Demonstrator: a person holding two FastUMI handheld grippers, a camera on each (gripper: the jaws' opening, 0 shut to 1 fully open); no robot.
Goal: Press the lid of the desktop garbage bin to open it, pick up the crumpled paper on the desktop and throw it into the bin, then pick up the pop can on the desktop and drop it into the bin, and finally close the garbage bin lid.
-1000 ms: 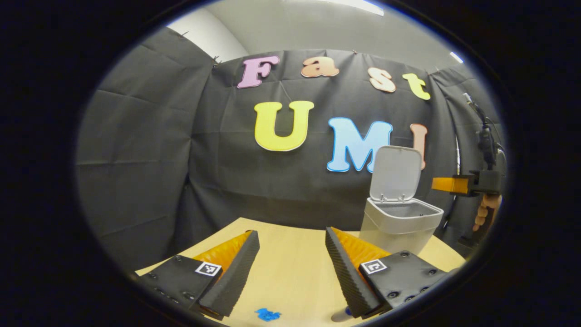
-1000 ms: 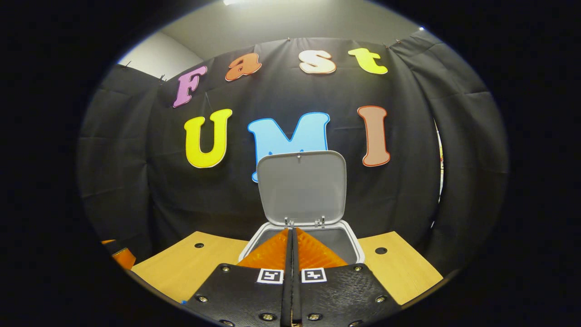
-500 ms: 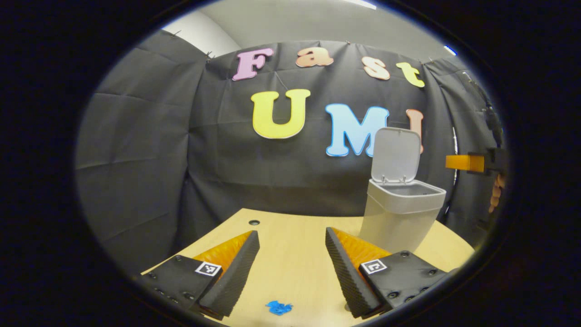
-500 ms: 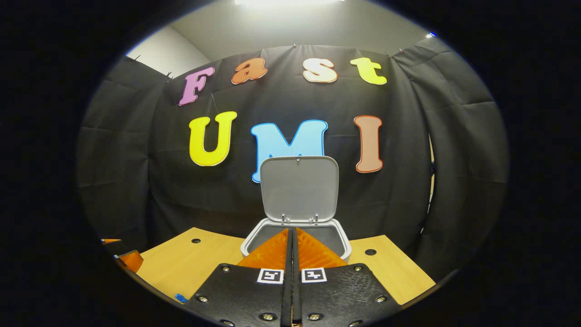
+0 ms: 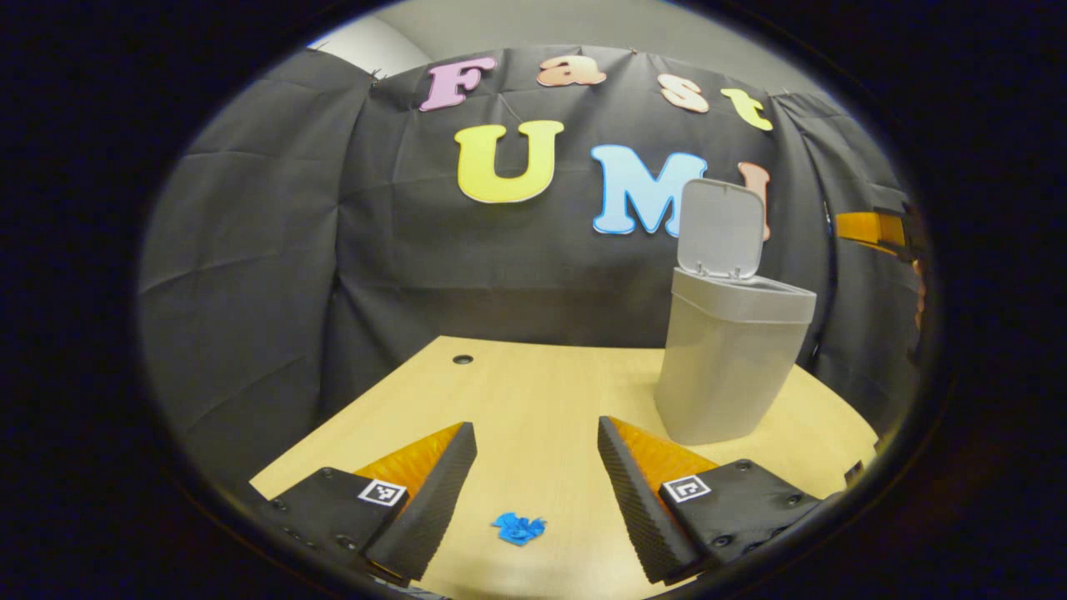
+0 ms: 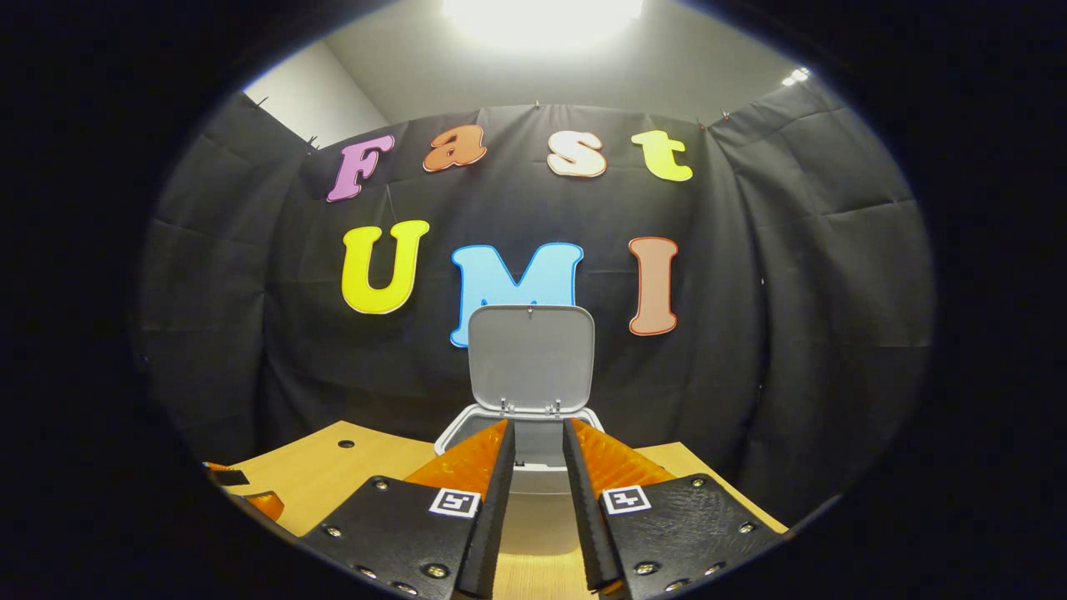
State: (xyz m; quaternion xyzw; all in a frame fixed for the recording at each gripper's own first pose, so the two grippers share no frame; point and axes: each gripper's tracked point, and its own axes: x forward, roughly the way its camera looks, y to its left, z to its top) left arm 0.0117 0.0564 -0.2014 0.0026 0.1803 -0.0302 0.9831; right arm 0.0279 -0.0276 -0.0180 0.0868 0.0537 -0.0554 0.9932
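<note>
Left gripper [image 5: 533, 450]: jaws spread wide, nothing between them, held low over the wooden table [image 5: 533, 392]. A small blue scrap [image 5: 518, 528] lies on the table just in front of and between its fingers [image 5: 433, 492], not touching either one; too small to tell what it is.

Right gripper [image 6: 538, 467]: jaws parted a little, a narrow gap, nothing held. It hangs in front of the bin [image 6: 525, 433], above the bin's rim, pointing at the opening.

Bin [image 5: 725, 358] is grey and upright, standing toward the table's far right seen from the left gripper view. Lid [image 5: 718, 229] is flipped up on its rear hinge, standing nearly vertical; the right gripper view shows its inner face [image 6: 531, 354]. Opening is uncovered. What's inside I cannot tell.

The right gripper's tip [image 5: 871, 227] shows at the far right edge of the left gripper view, higher than the bin rim and apart from it.

Crumpled paper and can: cannot place either from here.
</note>
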